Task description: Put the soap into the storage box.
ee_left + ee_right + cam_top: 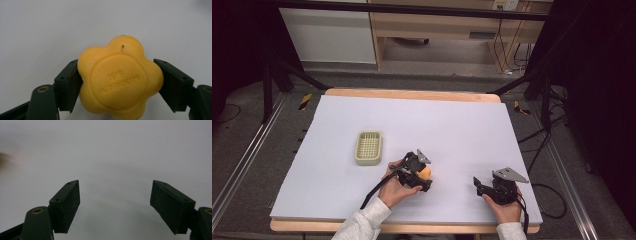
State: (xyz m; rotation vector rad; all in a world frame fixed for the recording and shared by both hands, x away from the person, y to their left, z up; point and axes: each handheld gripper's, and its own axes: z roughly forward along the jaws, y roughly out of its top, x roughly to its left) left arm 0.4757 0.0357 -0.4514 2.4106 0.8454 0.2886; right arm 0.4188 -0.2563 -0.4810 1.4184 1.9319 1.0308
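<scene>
yellow flower soap (120,80) embossed "HOOIBEX", upside down, clamped in L gripper (117,82), R gripper (115,202) jaws apart, holding nothing

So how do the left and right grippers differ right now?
The left gripper is shut on the yellow flower-shaped soap, pads pressing its sides; the right gripper stands open with nothing between its jaws. In the high view the left sits nearer the green basket, the right by the table's near right corner. Both are hand-held, with dark jaws.
</scene>
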